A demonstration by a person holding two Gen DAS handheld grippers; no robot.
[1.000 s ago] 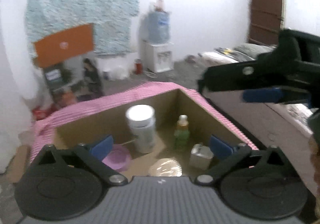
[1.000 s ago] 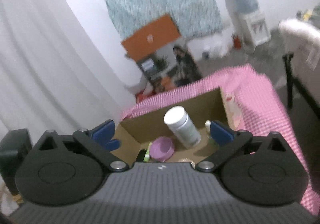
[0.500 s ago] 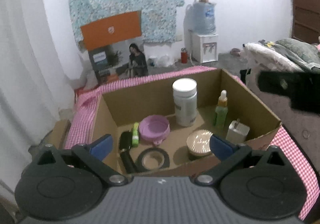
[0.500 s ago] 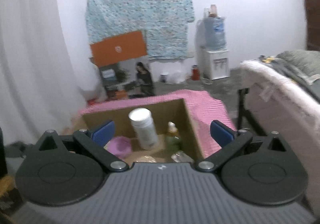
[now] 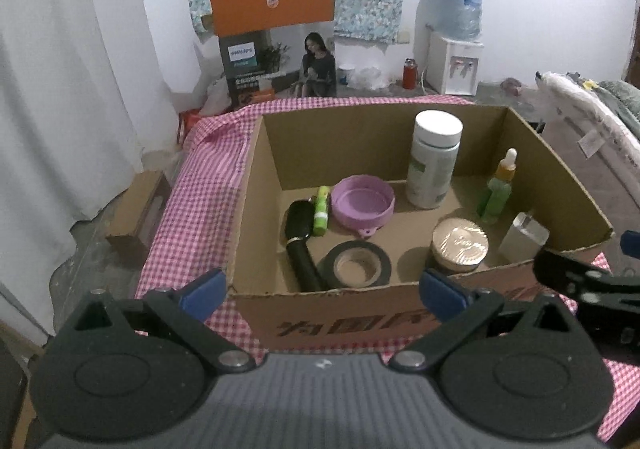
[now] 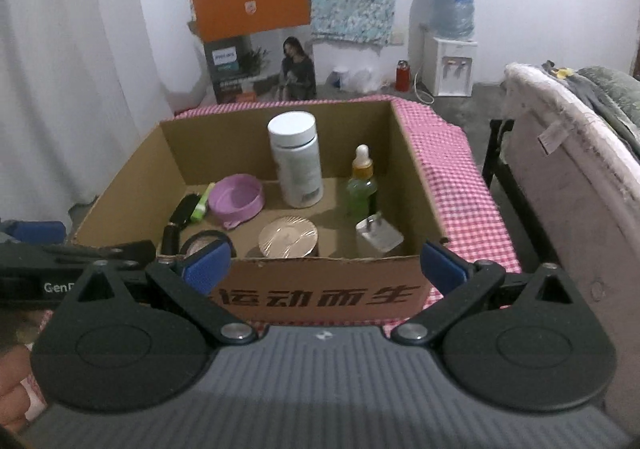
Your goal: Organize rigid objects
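Note:
An open cardboard box [image 5: 256, 185] [image 6: 320, 293] stands on a pink checked cloth [image 5: 200, 185]. Inside are a white bottle [image 5: 434, 165] [image 6: 297, 165], a green dropper bottle [image 5: 498, 189] [image 6: 362, 185], a purple bowl [image 5: 362, 205] [image 6: 237, 199], a black brush [image 5: 302, 245], a small green tube [image 5: 321, 210], a tape roll [image 5: 354, 264], a round gold-lidded tin [image 5: 460, 243] [image 6: 288, 237] and a white plug [image 5: 524, 237] [image 6: 380, 235]. My left gripper [image 5: 322, 289] is open and empty in front of the box. My right gripper [image 6: 324, 261] is open and empty too.
A Philips carton [image 5: 276, 33] leans on the far wall beside a water dispenser [image 5: 456, 41]. A bed or couch [image 6: 572, 177] runs along the right. A white curtain [image 5: 60, 89] hangs on the left, with a small brown box [image 5: 136, 213] on the floor.
Both grippers have pulled back and steadied, so the whole box now shows in each view. Both stay open and empty. The objects in the box have not moved.

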